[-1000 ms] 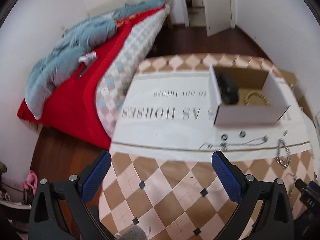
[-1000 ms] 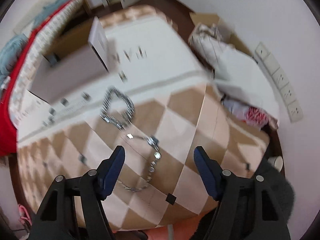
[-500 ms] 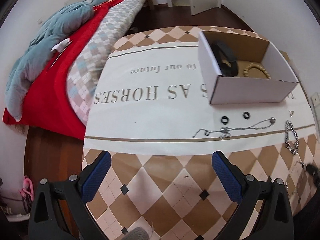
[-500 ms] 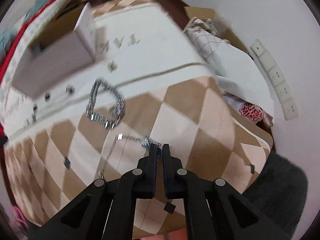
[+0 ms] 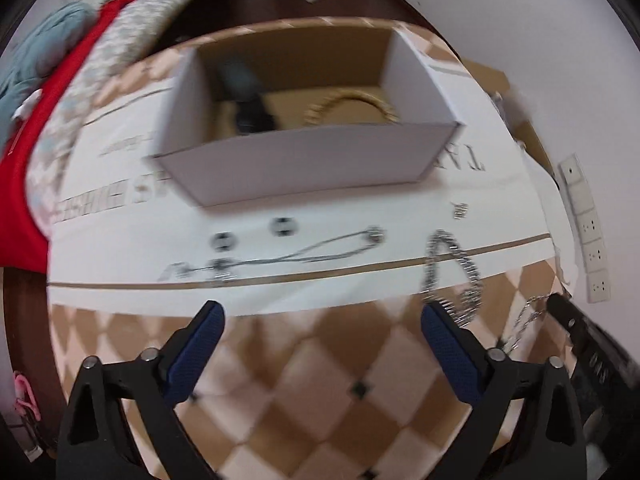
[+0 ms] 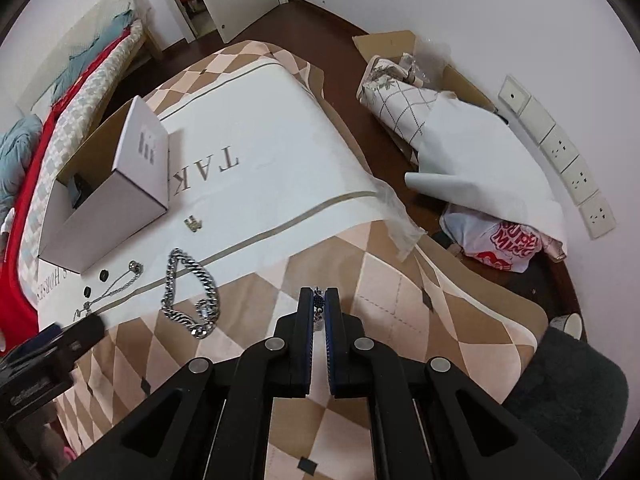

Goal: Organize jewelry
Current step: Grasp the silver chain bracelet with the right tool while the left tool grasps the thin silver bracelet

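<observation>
A bedroom with dark wood floor and white walls surrounds the desk [image 6: 460,292], which wears a brown-and-cream diamond cloth with a white printed sheet laid over its middle. A second ago the right gripper [image 6: 319,300] stood wide open above a thin chain [image 5: 524,316]; now it is pinched nearly closed on that chain and has lifted it off the cloth, the links dangling beside it in the left view. So the pickup looks done, and the carry to the white box [image 6: 104,204] probably comes next (the box already holds a beaded bracelet [image 5: 352,110] and a dark item).

The left gripper [image 5: 320,332] has swung closer to the box and hangs open, holding nothing. In front of the box lie a heavy curb chain [image 6: 190,296], a fine necklace [image 6: 116,284], two small dark rings [image 5: 252,234] and a tiny clasp-like piece [image 6: 193,223], all unsorted as yet.

Beyond, a bed [image 6: 60,96] with red and blue covers stands along the left wall, bags and rolled paper [image 6: 460,148] clutter the floor on the right, and wall sockets [image 6: 568,160] run along the wall.
</observation>
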`<state>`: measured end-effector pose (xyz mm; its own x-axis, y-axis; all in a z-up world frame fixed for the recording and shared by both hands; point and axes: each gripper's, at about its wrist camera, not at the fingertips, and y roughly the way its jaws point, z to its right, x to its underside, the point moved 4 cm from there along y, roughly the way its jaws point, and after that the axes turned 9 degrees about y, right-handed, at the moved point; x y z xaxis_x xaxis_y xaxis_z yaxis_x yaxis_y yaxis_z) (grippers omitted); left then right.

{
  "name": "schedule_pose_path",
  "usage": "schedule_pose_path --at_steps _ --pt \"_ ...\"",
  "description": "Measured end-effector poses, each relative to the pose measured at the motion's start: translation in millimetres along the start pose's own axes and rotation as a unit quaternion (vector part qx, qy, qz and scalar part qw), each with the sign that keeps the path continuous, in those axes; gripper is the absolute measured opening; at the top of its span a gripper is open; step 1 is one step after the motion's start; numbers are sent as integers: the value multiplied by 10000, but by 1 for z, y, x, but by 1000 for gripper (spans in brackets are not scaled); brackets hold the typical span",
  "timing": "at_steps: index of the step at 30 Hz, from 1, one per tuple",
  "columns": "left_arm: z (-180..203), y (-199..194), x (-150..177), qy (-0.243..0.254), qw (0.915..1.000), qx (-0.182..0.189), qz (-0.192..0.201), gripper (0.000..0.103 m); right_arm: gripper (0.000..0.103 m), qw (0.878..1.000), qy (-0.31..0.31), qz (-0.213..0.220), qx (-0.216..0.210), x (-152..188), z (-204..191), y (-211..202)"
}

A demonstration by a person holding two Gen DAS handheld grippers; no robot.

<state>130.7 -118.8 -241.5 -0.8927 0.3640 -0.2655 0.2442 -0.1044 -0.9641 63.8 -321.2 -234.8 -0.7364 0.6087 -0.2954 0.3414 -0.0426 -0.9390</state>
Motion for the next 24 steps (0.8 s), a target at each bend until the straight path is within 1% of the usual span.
schedule_pose_path --at_steps 1,2,6,8,9,10,11,13,14,15,16,19,22,24 --pt "8 5 -4 18 10000 -10 -64 90 5 10000 48 -23 -69 -1 3 2" --pt "15 11 -9 73 9999 -52 -128 87 5 9999 83 -43 -101 -3 6 3" --pt "36 22 -20 385 9988 -265 -168 85 5 9992 291 -124 -250 -6 17 8" --pt "47 26 -22 623 9970 -421 -196 73 5 9988 339 -156 -308 -7 20 11" --pt "51 28 -23 717 9961 -463 -220 62 5 9988 334 -166 -309 -7 21 12" --pt "54 30 -22 805 9952 -503 -253 55 6 9987 343 -177 -319 -7 21 14" --pt "57 30 -22 875 9944 -540 -249 53 6 9986 363 -194 -342 -7 22 15" --pt "59 30 -23 989 9933 -577 -180 41 6 9985 371 -219 -352 -6 22 17" --pt "61 30 -23 1058 9928 -537 -150 36 6 9983 386 -231 -365 -6 23 18" --pt "63 30 -22 1098 9926 -495 -130 23 6 9982 391 -242 -375 -6 23 19" --pt "63 30 -22 1156 9921 -469 -128 7 6 9983 388 -242 -374 -6 22 19" --pt "62 29 -18 1253 9910 -466 -118 5 6 9982 384 -236 -403 -6 22 17" --pt "51 23 -12 1141 9926 -410 -51 5 6 9980 379 -187 -470 -7 19 11" --pt "37 15 -8 1026 9942 -329 -9 5 6 9978 352 -157 -534 -8 15 4"
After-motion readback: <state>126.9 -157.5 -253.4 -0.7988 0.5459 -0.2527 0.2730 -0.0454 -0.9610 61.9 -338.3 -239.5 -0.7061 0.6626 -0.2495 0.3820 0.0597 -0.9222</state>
